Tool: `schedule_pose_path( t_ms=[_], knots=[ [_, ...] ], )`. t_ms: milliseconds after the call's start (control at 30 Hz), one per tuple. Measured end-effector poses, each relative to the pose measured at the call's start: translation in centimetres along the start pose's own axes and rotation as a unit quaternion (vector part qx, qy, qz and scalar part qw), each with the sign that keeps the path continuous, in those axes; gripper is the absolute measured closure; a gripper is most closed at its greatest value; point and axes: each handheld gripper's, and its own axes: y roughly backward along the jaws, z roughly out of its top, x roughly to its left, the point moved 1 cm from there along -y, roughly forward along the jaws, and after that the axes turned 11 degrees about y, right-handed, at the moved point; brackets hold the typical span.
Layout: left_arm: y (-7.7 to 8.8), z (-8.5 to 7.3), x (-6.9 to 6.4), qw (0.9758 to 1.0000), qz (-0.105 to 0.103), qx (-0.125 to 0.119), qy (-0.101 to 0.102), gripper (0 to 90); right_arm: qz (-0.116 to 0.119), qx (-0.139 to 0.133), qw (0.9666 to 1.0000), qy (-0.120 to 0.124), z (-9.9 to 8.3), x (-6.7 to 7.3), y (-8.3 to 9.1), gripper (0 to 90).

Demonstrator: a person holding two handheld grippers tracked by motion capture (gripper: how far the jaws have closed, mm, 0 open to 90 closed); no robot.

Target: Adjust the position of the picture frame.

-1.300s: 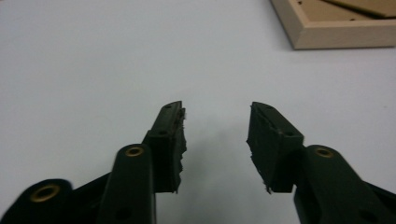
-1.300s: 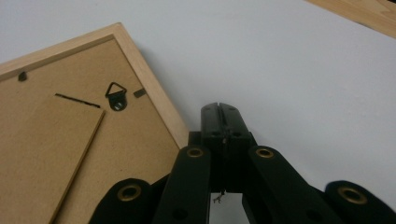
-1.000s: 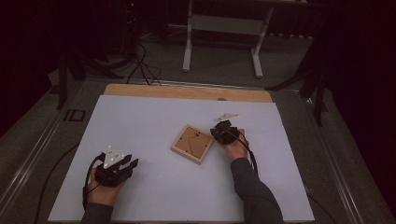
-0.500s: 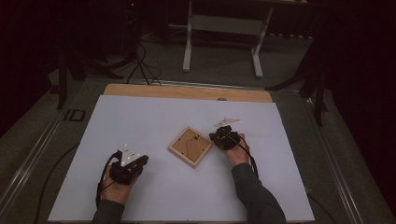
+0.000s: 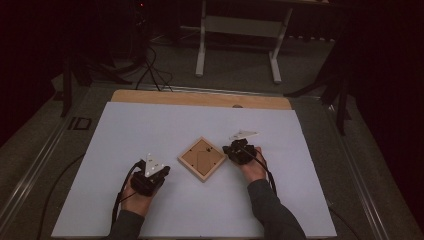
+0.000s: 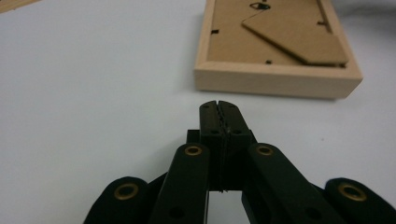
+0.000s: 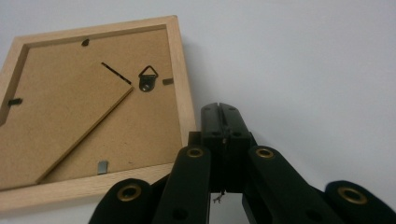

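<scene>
Picture frame (image 5: 201, 159) lies back-up on the white worktop (image 5: 150, 125) — left tool (image 5: 161, 172) pressed together, empty, short of it; right tool (image 5: 231, 149) likewise, beside its edge.

Wooden picture frame (image 5: 201, 158), face-down (backing up), mid-table

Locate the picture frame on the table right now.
In the high view the frame lies back-up near the middle of the white table, between the left gripper and the right gripper, nearer the right one.

Both forearms reach in over the table's near edge. The left gripper (image 5: 159, 172) has just closed its jaws on nothing; the right gripper (image 5: 235, 149) is clamped tight, empty.
</scene>
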Motion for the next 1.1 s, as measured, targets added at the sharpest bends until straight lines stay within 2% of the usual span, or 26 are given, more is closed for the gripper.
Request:
schedule_pose_path(
  t_ms=[167,333,500,767,1000,1067,1100],
  knots=[
    [-0.5,-0.1,-0.5,0.9999,-0.001,0.007,-0.008,89.6,0.006,0.003,0.9999,0.010,0.1,0.7,-0.3,89.9],
    [-0.9,-0.3,-0.9,0.9999,-0.006,0.008,-0.007,89.6,0.014,-0.001,0.9999,0.010,0.0,1.5,-0.4,89.9],
    [-1.5,-0.7,-1.5,0.9994,-0.010,0.022,-0.023,89.6,0.022,-0.010,0.9997,0.003,-0.4,2.0,-0.1,89.9],
    [-1.8,-0.9,-2.0,0.9989,-0.013,0.032,-0.033,89.6,0.031,-0.015,0.9994,-0.006,-1.5,2.6,0.6,89.9],
    [-1.9,-1.3,-2.7,0.9983,-0.023,0.037,-0.039,89.6,0.026,-0.006,0.9996,0.009,-2.3,3.3,1.7,89.8],
    [-1.9,-1.5,-3.2,0.9978,-0.027,0.039,-0.046,89.6,0.030,-0.005,0.9995,0.006,-2.5,3.6,2.0,89.9],
    [-1.9,-1.5,-3.4,0.9975,-0.028,0.041,-0.051,89.6,0.029,-0.003,0.9995,0.012,-2.7,3.8,2.2,89.9]
  ],
)
